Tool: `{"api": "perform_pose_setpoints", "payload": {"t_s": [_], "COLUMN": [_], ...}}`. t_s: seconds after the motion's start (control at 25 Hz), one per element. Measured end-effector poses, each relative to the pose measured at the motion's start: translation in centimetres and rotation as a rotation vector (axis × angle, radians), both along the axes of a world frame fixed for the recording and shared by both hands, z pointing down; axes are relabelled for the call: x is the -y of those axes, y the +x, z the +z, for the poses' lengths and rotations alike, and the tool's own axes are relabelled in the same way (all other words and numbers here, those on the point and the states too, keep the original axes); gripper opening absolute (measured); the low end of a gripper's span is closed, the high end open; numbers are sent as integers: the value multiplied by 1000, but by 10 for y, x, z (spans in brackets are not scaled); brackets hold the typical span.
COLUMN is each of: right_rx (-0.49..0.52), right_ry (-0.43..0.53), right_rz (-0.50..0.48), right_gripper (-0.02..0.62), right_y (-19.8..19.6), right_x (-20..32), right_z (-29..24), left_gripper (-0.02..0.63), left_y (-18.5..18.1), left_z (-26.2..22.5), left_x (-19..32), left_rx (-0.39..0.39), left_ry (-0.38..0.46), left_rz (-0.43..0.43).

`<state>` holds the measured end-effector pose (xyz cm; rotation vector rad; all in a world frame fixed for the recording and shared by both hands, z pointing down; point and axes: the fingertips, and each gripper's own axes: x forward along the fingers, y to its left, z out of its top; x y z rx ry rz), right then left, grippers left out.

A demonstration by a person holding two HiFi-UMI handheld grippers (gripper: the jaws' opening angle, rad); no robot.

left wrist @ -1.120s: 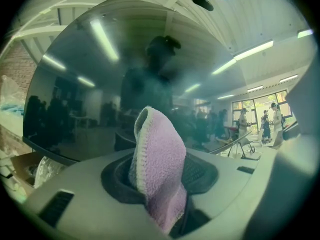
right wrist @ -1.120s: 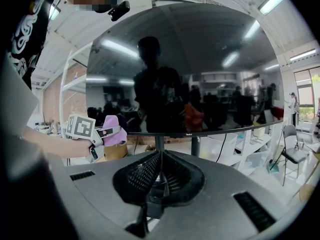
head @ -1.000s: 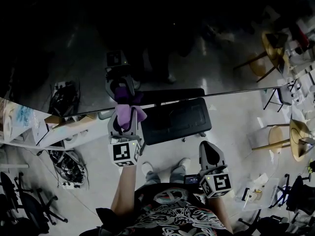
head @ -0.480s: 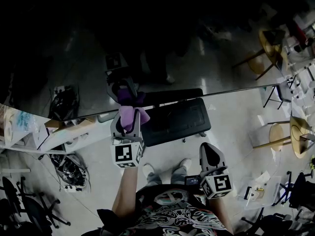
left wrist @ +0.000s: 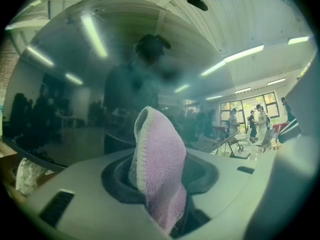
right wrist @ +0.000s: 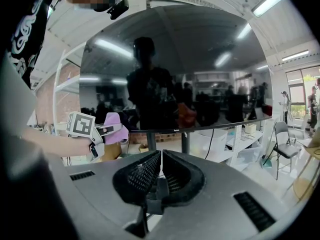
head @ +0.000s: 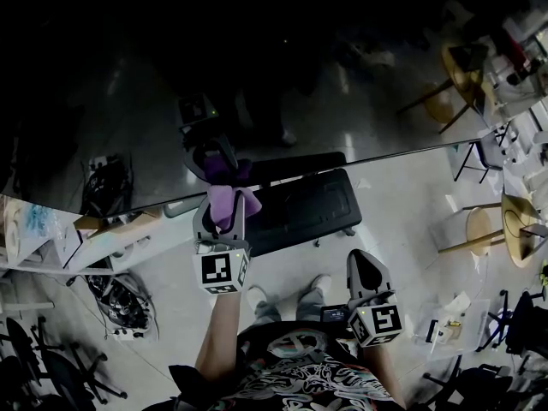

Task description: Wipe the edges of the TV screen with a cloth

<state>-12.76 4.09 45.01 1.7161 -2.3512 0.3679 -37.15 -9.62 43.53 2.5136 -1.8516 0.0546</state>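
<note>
**Head view:** the left claw (head: 221,205) is clamped on a purple cloth (head: 225,197). The cloth's bunched tip meets the bottom edge of the dark TV screen (head: 282,67). That edge runs slantwise across the frame, with bare floor (head: 411,204) below it to the right. The right claw (head: 366,264) hangs lower, near the person's body and well apart from the screen.

**Left gripper view:** only here is the grip seen close. The cloth stands up, folded, pinched between the jaws, with the reflecting glass close behind it.

**Right gripper view:** its jaws are pressed together with nothing between them. This view alone shows the whole lower edge, carried on two posts (right wrist: 185,141). The cloth sits near the left end, and the free edge stretches rightward toward a chair (right wrist: 284,141).
</note>
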Motion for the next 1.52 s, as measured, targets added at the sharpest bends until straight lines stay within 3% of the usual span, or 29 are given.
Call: {"api": "perform_pose_setpoints", "payload": {"t_s": [1.52], "right_rx": [17], "right_ry": [-14], "right_rz": [72], "right_gripper": [32], "right_y": [92], "right_x": [7], "right_z": [2], "left_gripper": [181], "left_y": [115], "left_z": [-7], "left_x": [14], "left_rx": [-19], "left_ry": [10], "left_rz": [98]}}
